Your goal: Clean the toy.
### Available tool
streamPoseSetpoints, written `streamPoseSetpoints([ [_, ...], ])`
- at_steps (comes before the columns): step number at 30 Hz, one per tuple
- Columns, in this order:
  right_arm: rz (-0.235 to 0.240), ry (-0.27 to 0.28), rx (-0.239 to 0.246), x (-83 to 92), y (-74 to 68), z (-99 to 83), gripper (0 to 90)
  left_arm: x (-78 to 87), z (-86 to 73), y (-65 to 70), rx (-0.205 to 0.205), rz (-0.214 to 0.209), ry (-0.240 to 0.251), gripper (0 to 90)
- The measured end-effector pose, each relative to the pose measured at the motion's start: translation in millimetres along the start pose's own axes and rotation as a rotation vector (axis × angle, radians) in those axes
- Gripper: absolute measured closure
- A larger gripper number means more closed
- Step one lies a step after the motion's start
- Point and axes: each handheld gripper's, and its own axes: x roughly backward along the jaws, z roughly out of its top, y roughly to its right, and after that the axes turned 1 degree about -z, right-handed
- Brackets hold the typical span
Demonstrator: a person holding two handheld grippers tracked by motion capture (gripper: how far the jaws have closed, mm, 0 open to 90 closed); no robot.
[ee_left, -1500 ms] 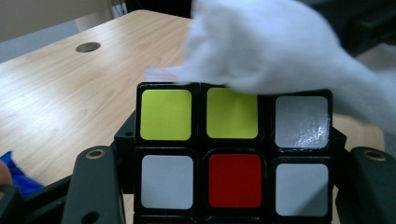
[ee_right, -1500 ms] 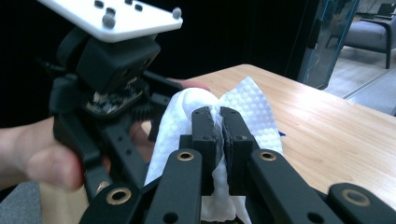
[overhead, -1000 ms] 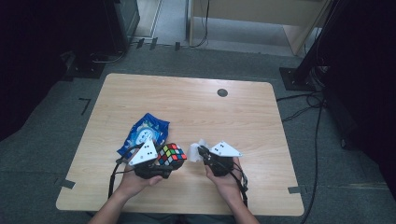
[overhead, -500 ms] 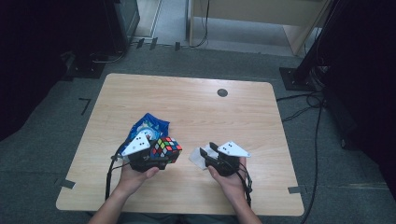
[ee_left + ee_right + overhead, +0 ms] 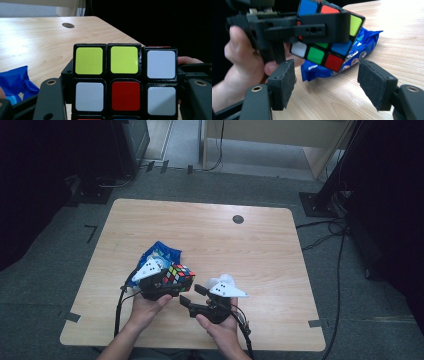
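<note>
Rubik's cube: scrambled, raised off the wooden table, clamped between the jaws of left gripper, just in front of a blue snack packet. Right gripper: jaws just opened, wide, pads bare, nothing between, facing the cube from nearby. Step, by judgement: re-gripping for a layer turn; next calls for closing squarely on one face.
</note>
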Motion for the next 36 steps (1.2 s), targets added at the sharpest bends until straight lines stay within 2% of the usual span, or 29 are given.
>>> streamPoseSetpoints([
  [6,-0.004,0.006,-0.049,-6.0,-3.0,-2.1,29.4,-5.9,-2.2,5.1,-0.003,-0.009,-0.015,33.9],
  [13,-0.020,0.036,-0.074,-6.7,-4.4,-3.9,29.4,-8.7,-3.8,7.1,-0.001,-0.009,-0.027,33.9],
  [16,-0.023,0.037,-0.070,-6.6,-3.7,-3.6,29.2,-9.3,-3.7,7.7,-0.002,-0.012,-0.032,33.8],
  [18,-0.038,0.034,-0.053,-7.5,-3.8,-4.6,31.2,-9.2,-3.4,8.3,0.000,-0.021,-0.031,33.7],
  [21,-0.029,0.029,-0.027,-8.8,-0.5,-6.8,32.8,-8.7,-2.8,7.5,-0.004,-0.018,-0.042,33.6],
  [22,-0.034,0.027,-0.004,-8.8,0.0,-7.0,32.8,-8.5,-3.1,6.7,-0.004,-0.025,-0.043,33.6],
  [24,-0.063,0.032,0.089,-8.2,-0.3,-7.8,32.9,-7.9,-2.7,6.0,-0.003,-0.038,-0.050,33.6],
  [26,-0.076,0.029,0.145,-7.2,-0.4,-7.8,33.0,-7.4,-2.0,6.4,-0.017,-0.043,-0.061,33.6],
  [29,-0.102,0.024,0.255,-5.2,-0.4,-7.4,33.1,-6.4,-0.1,6.0,-0.027,-0.065,-0.087,33.6],
  [30,-0.121,0.021,0.321,-3.9,-0.7,-7.3,33.1,-6.1,0.4,5.8,-0.030,-0.071,-0.093,33.6],
  [36,-0.177,0.023,0.611,2.8,-0.4,-7.5,33.2,-5.9,3.7,3.8,-0.022,-0.123,-0.157,33.4],
])
